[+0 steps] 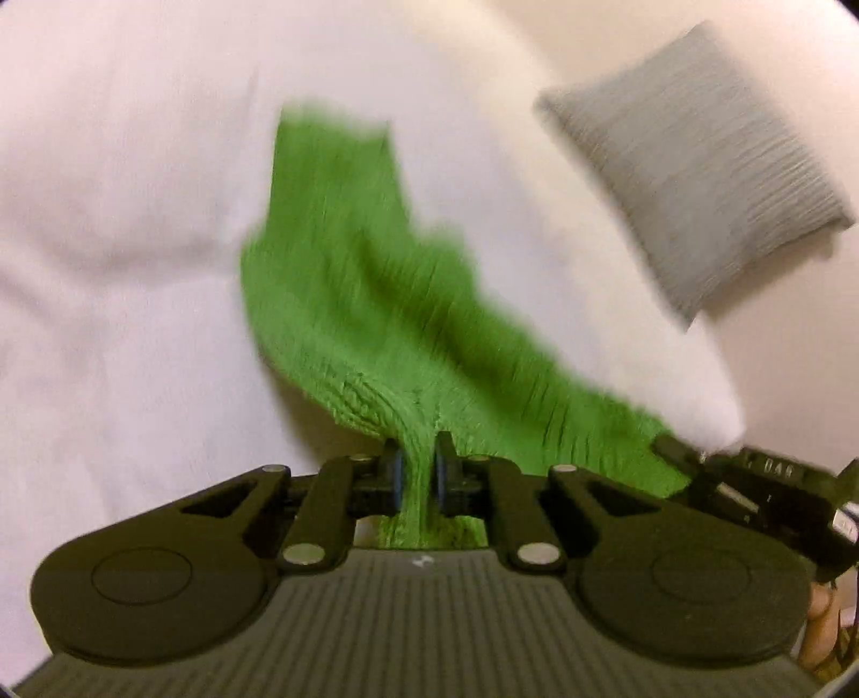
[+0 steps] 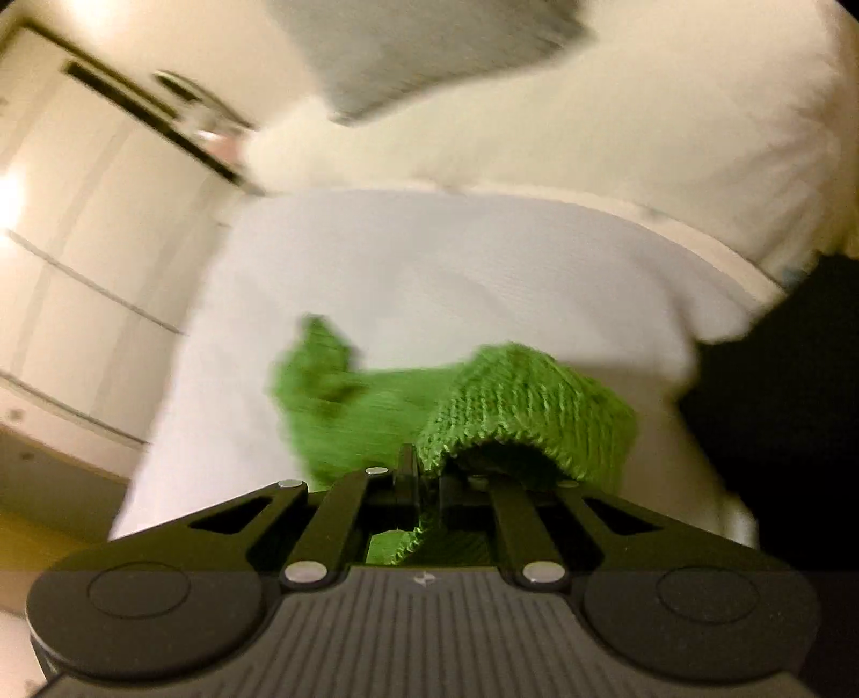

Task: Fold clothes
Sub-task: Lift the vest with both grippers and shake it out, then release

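Observation:
A green knitted garment (image 1: pixel 370 279) hangs stretched over the white bed (image 1: pixel 118 225). My left gripper (image 1: pixel 417 462) is shut on one bunched edge of it, the knit pinched between the blue pads. My right gripper (image 1: pixel 751 483) shows at the right edge of the left wrist view, holding the garment's other corner. In the right wrist view my right gripper (image 2: pixel 427 478) is shut on the green garment (image 2: pixel 515 402), whose edge folds over the fingers. Both views are motion-blurred.
A grey pillow (image 1: pixel 703 193) lies at the far right of the bed, also at the top of the right wrist view (image 2: pixel 429 48). White drawers or cabinets (image 2: pixel 80 241) stand left of the bed. A dark area (image 2: pixel 778 386) lies to the right.

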`<state>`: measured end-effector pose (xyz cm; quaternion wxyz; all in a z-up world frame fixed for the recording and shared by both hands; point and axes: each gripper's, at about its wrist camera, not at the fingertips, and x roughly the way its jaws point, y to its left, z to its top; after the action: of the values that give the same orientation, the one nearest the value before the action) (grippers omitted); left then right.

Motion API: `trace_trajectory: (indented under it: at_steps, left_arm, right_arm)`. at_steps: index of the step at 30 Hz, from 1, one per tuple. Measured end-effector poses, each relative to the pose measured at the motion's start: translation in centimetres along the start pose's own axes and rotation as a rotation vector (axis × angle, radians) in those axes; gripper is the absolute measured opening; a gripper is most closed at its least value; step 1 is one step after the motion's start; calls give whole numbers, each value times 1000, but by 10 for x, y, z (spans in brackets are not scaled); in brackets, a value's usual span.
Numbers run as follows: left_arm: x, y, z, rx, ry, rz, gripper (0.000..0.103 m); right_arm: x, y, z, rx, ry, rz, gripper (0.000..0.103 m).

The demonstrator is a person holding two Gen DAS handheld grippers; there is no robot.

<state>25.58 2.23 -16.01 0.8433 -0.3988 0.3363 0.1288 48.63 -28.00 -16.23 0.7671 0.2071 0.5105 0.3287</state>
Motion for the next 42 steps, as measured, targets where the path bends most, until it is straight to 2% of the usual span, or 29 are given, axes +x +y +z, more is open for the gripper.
trace_trajectory:
  at_steps: [3,6,8,13,17,22,29,33,35,39,42]
  left_arm:
    - [-59,6,32,6,-143,1,5]
    - [-116,6,50,6,-256,-6,5]
    - [-158,19,61,19,-322,-9,5]
    - [-276,49,72,67,-451,-24,5]
    - [-385,80,83,84,-511,28,5]
    - [-502,114,75,23,-573,96,5]
    - [-641,152,10,-94,-745,239,5]
    - [-688,173,-23,-160,-793,325,5]
    - [-709,191,-35,-191,-803,348,5]
    - [-717,232,-26,-232,-819,355,5]
    - [-713,275,2,-236,-799,348,5]
  right_arm:
    - [-20,44,-8,-50,-55,106,7]
    - [-38,96,-26,-105,-106,207,7]
    - [-50,129,-39,-140,-137,269,7]
    - [-76,215,-85,-219,-196,404,7]
    - [-92,285,-128,-280,-202,508,7]
    - [-103,359,-168,-327,-123,610,7]
    - [-101,439,-222,-421,69,787,7]
    - [-101,476,-260,-484,164,871,7]
    - [-103,493,-281,-504,190,882,7]
    - [-98,536,-315,-556,201,880,7]
    - [-83,570,-339,-579,184,862,7]
